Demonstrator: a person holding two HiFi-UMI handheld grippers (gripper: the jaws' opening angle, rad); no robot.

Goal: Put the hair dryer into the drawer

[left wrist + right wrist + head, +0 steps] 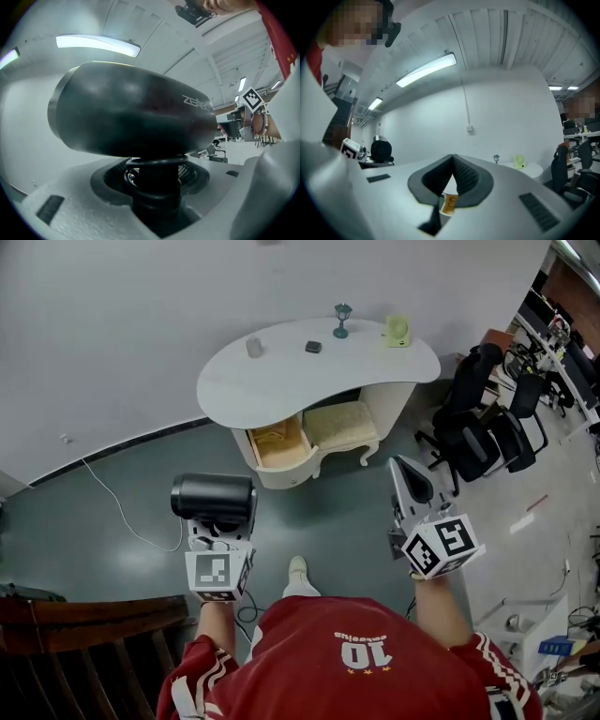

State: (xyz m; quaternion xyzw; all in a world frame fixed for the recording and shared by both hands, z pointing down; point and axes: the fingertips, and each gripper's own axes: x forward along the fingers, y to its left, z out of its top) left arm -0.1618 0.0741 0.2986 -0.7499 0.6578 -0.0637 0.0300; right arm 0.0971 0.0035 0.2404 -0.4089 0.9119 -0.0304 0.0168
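Grey-green floor runs out in front of a white curved tabletop set against the wall. Right of the tabletop is a cluster of black office chairs. Well in front of it & to the left is a dark wooden piece of furniture. A cushioned stool is tucked under the tabletop. Just left of the stool the drawer stands pulled open, wood-coloured inside; what lies in it can't be made out. The stool sits beside the drawer front, not across it. A thin cable trails over the floor left of the tabletop.

The black hair dryer is up in the air in front of the tabletop, well short of the drawer, barrel lying sideways. The left gripper has its jaws pinching the dryer's handle from below, w/ black cord looped round the handle just above them. The right gripper is apart from the dryer, in front of the tabletop's right end, jaws pressed together w/ nothing in them.

On the tabletop, left to right: small grey cup, small dark thing, little teal lamp, pale yellow-green mini fan.
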